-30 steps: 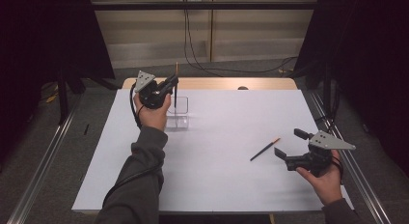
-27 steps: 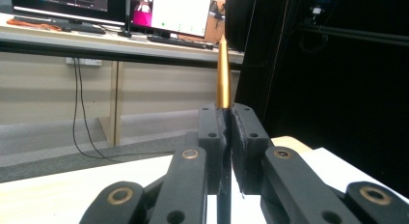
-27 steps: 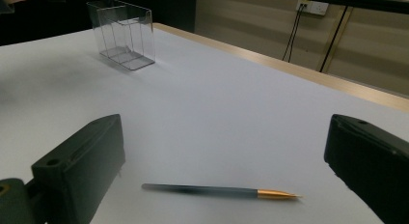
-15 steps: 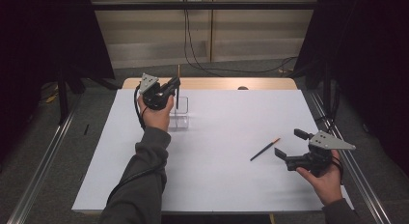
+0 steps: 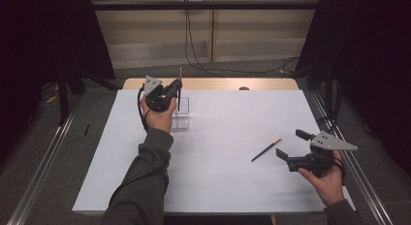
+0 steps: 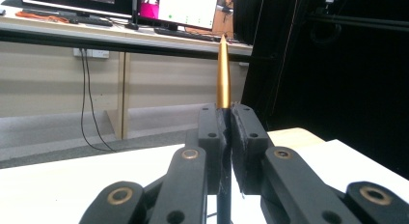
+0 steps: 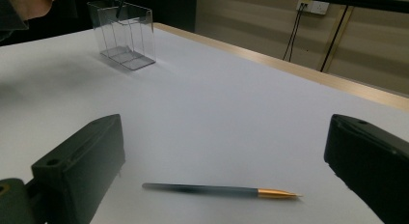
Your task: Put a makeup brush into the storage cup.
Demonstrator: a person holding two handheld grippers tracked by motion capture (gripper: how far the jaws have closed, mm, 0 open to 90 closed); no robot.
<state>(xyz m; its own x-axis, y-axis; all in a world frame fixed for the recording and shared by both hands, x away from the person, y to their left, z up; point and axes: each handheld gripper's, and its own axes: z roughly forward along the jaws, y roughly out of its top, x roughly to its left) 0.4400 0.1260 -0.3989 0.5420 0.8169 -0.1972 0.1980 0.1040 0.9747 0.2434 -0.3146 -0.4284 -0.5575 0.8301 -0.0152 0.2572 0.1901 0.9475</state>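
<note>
The left hand-held gripper [image 5: 170,89] is clamped on a slim black pen with a gold pointed tip [image 5: 180,87], held upright near the far left part of the bench [image 5: 218,186]. In the left gripper view the gold tip [image 6: 223,74] rises straight above the closed black pads [image 6: 241,151], and the dark shaft runs down between them. The pen's lower end reaches down into a clear plastic box-shaped holder [image 5: 180,114] that stands just beside the left hand; in the right gripper view the dark shaft [image 7: 120,2] enters the holder's [image 7: 126,35] open top, and thin clear walls split the holder into compartments. Which compartment takes the pen I cannot tell.

A second black pen with a gold tip [image 5: 266,150] lies flat on the smooth white bench surface towards the near right corner, just in front of the right hand-held gripper [image 5: 291,148]. Its jaws stand wide apart, with the pen [image 7: 222,190] lying crosswise between them on the bench, untouched.
</note>
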